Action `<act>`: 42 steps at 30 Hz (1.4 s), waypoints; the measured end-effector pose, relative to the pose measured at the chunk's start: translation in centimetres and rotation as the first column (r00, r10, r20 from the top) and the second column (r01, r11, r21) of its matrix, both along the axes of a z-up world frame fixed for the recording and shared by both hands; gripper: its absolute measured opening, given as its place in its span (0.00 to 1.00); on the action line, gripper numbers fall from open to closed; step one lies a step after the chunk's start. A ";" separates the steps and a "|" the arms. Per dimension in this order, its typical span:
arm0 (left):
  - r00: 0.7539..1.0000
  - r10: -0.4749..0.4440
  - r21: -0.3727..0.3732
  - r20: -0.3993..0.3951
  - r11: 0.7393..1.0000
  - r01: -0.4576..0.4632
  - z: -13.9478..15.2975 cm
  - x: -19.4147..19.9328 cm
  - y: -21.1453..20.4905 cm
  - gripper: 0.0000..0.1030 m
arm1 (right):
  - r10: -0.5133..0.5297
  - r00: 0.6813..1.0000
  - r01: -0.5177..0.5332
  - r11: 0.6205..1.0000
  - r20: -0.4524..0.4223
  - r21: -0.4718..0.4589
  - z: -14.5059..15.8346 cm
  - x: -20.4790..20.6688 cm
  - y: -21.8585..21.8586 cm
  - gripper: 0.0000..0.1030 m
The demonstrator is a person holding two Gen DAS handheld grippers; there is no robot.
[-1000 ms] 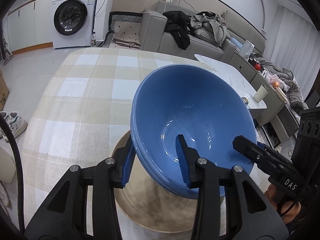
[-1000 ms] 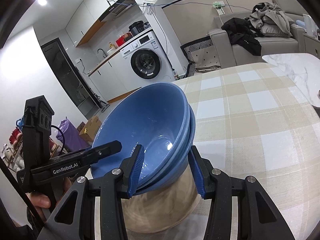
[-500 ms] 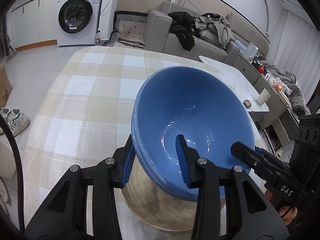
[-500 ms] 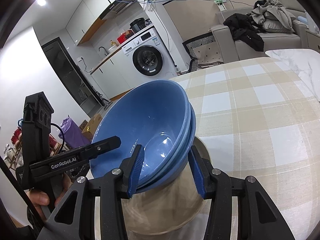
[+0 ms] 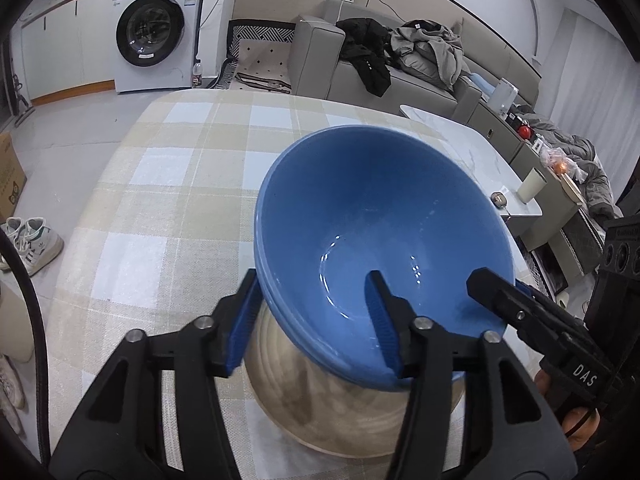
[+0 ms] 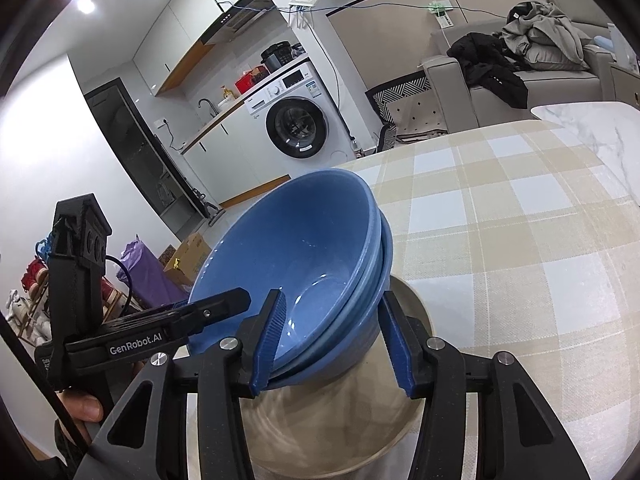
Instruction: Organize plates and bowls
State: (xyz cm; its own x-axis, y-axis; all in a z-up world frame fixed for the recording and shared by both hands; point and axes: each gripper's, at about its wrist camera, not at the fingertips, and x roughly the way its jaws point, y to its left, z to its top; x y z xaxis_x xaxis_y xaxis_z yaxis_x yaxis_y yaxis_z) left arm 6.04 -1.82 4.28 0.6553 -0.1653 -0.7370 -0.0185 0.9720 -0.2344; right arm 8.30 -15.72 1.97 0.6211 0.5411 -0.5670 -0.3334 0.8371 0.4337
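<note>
The left gripper (image 5: pixel 314 322) and the right gripper (image 6: pixel 334 346) are each clamping opposite walls of the blue bowl stack (image 5: pixel 384 248), one finger inside and one outside. The stack is tilting above the beige plate (image 5: pixel 336 412), which is lying on the checked tablecloth (image 5: pixel 172 184). Whether the stack is touching the plate cannot be determined.

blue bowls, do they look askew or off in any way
Yes. The two nested blue bowls are tilted, not level, above the beige plate. The left claw and right claw each grip the rim from opposite sides. No chips or spills show.
</note>
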 end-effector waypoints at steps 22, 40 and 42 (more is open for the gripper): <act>0.990 -0.036 0.082 0.135 0.996 0.025 1.8 -3.1 1.1 0.98 | 0.002 1.000 -0.001 0.999 0.029 -0.038 0.1 -0.2 -0.9 0.89; 0.945 -0.076 0.166 0.317 0.986 0.024 0.9 -10.7 3.0 0.99 | 0.103 0.963 -0.049 0.976 0.251 -0.211 0.6 -4.2 -2.5 1.00; 0.945 -0.079 0.167 0.316 0.986 0.027 0.0 -11.1 3.0 0.99 | 0.114 0.957 -0.053 0.973 0.266 -0.226 0.3 -4.8 -2.6 1.00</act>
